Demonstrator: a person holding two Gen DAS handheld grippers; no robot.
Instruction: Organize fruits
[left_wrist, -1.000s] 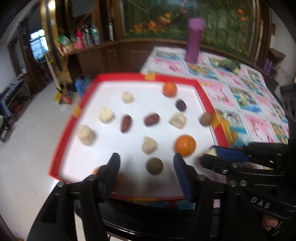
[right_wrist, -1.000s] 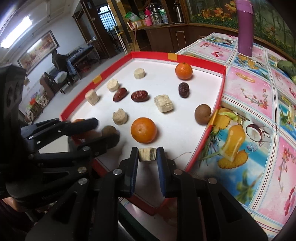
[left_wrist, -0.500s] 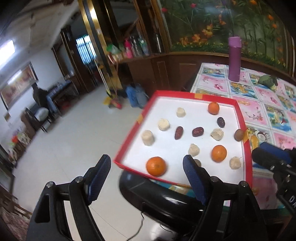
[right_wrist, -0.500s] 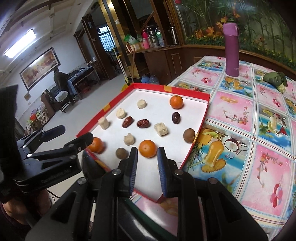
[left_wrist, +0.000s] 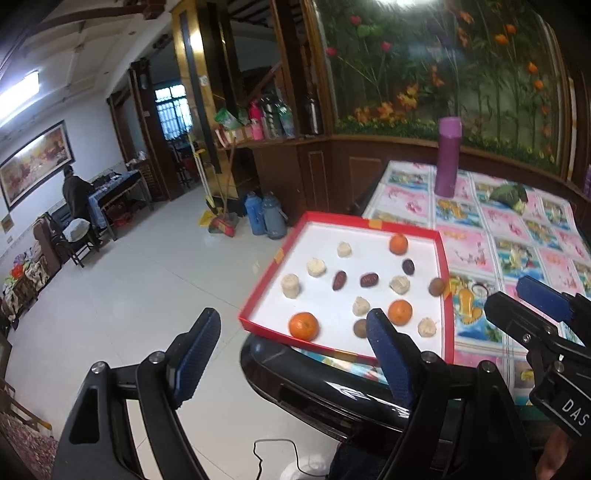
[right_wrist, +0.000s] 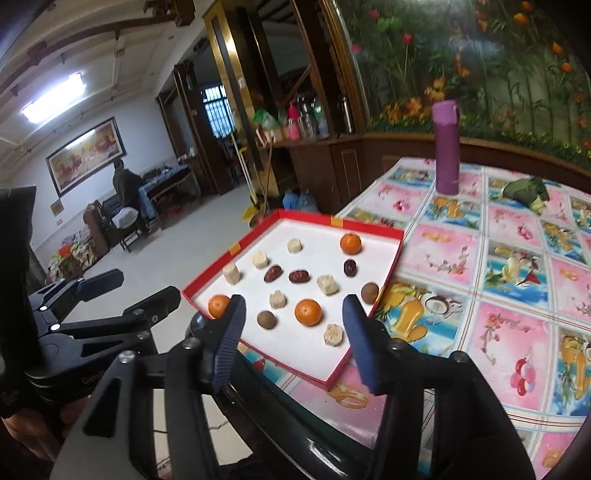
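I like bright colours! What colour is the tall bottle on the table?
Purple bottle, clearest in right wrist view.

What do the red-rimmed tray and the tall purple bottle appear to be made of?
The shallow red-rimmed white tray looks like matte cardboard, probably a box lid: thin folded walls with taped patches. The tall purple cylindrical bottle looks like satin-coated metal or plastic; which one is unclear.
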